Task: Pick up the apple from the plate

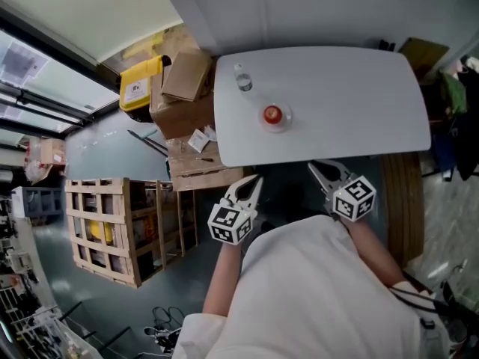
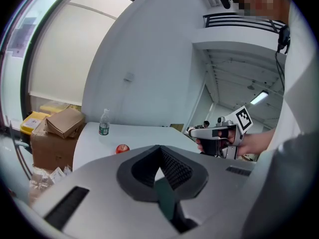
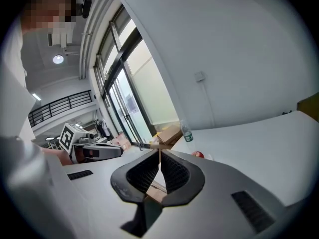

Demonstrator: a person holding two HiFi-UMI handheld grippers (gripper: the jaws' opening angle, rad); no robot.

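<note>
Left claw: my left claw [image 1: 256, 179] is pressed together on nothing and sits just short of the near edge of the surface [image 1: 359, 103], tipped slightly downward.
Right claw: my right claw [image 1: 314, 166] is also pressed together and empty, level with the left one at that same edge.
Apple: the red apple [image 1: 272, 114] rests on a small clear plate [image 1: 284, 124], left of the middle of the surface and well apart from both claws.
Water bottle: 1 bottle [image 1: 242, 78] stands upright near the plate, beyond it and to its left.
Why closed: I judge the claws are simply being carried toward the surface, so neither has reason to spread yet.
Stage: approach only; the apple is untouched.
Next need: 1 claw must spread before it comes around the apple.
Risk: the plate looks light and may skid if nudged, and the bottle could tip.
Floor: cardboard boxes [image 1: 185, 75] and a wooden crate [image 1: 105, 226] stand left of the surface.
</note>
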